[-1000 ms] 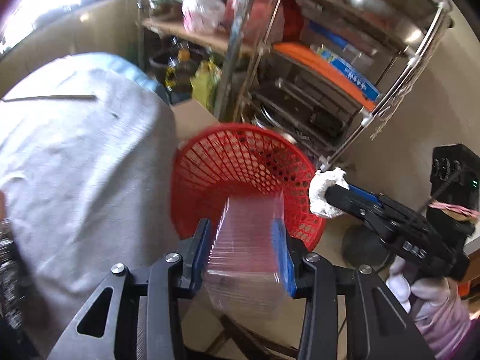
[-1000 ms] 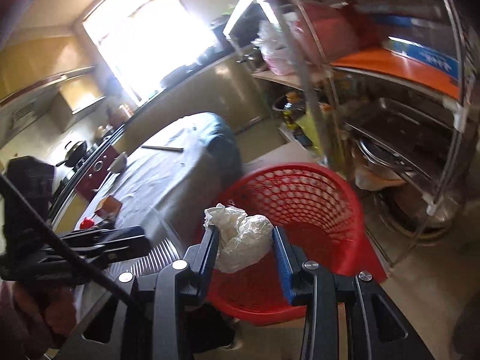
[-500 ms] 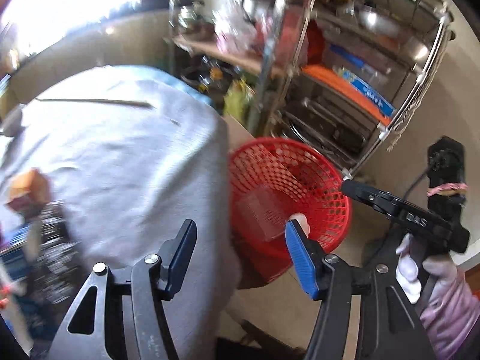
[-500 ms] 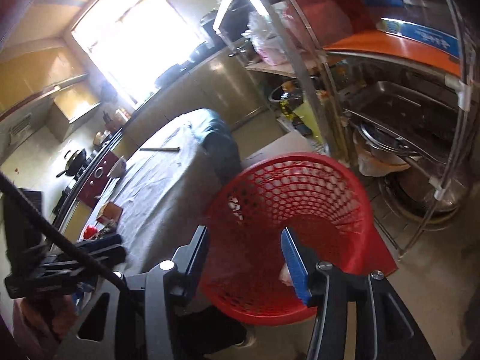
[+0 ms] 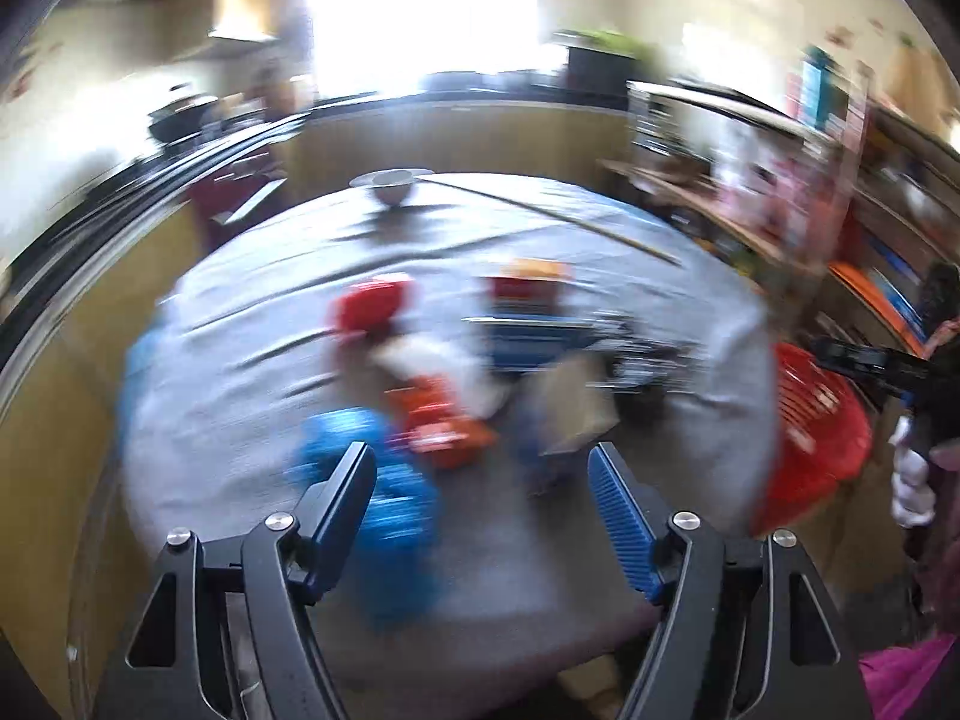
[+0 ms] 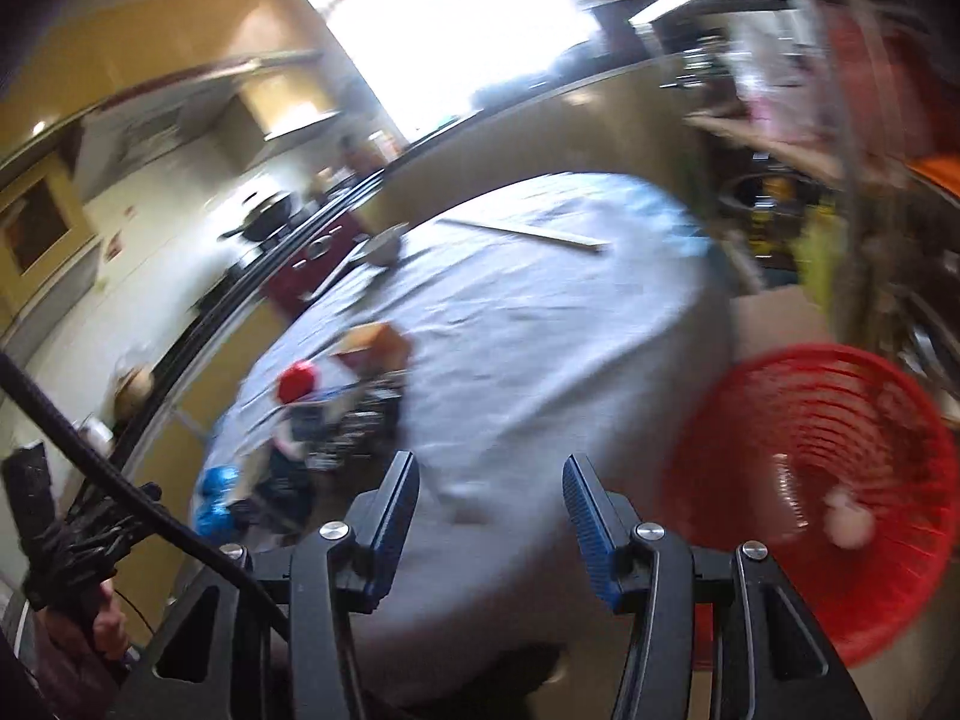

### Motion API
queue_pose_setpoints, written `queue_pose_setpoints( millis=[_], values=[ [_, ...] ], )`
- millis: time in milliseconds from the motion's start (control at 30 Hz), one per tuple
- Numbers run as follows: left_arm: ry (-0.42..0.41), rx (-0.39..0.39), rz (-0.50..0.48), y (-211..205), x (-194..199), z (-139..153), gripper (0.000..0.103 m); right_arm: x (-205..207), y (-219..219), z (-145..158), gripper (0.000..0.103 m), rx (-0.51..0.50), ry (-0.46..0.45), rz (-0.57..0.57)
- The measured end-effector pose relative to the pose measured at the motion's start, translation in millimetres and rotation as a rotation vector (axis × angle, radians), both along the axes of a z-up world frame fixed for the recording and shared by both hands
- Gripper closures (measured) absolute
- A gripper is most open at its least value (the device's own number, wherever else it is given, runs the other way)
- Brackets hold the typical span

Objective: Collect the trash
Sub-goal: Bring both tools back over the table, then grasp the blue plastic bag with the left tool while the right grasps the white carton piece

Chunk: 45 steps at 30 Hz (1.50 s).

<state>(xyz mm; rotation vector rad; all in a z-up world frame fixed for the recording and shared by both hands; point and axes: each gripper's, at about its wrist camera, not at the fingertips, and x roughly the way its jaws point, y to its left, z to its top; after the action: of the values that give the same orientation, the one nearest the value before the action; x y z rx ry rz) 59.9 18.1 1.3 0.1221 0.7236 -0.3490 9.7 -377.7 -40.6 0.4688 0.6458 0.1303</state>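
Both your grippers are empty: the left gripper [image 5: 483, 498] has just been spreading its fingers wide with nothing between them, and the right gripper [image 6: 491, 504] stands partly open, also bare. The remaining trash [image 5: 444, 414] lies clustered on the grey-clothed counter [image 5: 600, 228], ahead of the left fingers; the red basket [image 6: 822, 480] sits beside the counter's right edge. The pieces look like light wrappers and crumpled packaging, soft and crushable, so pinch each across its bulkiest fold.
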Motion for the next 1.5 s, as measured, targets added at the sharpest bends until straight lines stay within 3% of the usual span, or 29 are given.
queue_pose_setpoints(
  millis=[67, 200, 333, 567, 733, 933, 1100, 1267, 1400, 1467, 1500],
  values=[
    [0.008, -0.023, 0.083, 30.4, 9.5, -4.2, 0.028, 17.8, 25.4, 5.8, 0.048, 0.017, -0.002, 0.06],
    [0.03, -0.096, 0.141, 63.5, 25.1, -12.6, 0.028, 40.7, 66.2, 11.5, 0.048, 0.028, 0.014, 0.13],
    [0.063, -0.117, 0.121, 69.7, 31.1, -27.8, 0.027, 51.8, 100.3, 9.6, 0.048, 0.049, 0.062, 0.215],
    [0.159, -0.239, 0.06, 65.5, 52.1, -48.1, 0.026, 80.7, 160.1, 1.2, 0.048, 0.03, 0.17, 0.337],
    [0.199, -0.25, 0.068, 66.3, 74.5, -59.2, 0.025, 105.9, 189.2, 0.4, 0.048, -0.002, 0.236, 0.336],
    [0.296, -0.285, 0.08, 70.7, 100.9, -72.3, 0.025, 133.2, 221.5, -6.3, 0.047, -0.109, 0.329, 0.305],
    [0.328, -0.269, 0.061, 67.3, 108.2, -75.3, 0.025, 146.3, 238.7, -14.6, 0.046, -0.156, 0.403, 0.306],
    [0.413, -0.286, 0.067, 67.9, 109.8, -84.0, 0.025, 155.6, 254.3, -13.2, 0.046, -0.259, 0.464, 0.306],
    [0.466, -0.257, 0.054, 56.6, 103.5, -87.5, 0.025, 153.0, 252.9, -13.0, 0.046, -0.304, 0.472, 0.286],
    [0.48, -0.246, 0.056, 52.6, 101.1, -87.8, 0.025, 148.5, 245.3, -13.3, 0.048, -0.294, 0.46, 0.271],
    [0.482, -0.241, 0.062, 51.8, 100.0, -88.0, 0.025, 145.1, 239.2, -14.4, 0.058, -0.275, 0.447, 0.261]
  ],
)
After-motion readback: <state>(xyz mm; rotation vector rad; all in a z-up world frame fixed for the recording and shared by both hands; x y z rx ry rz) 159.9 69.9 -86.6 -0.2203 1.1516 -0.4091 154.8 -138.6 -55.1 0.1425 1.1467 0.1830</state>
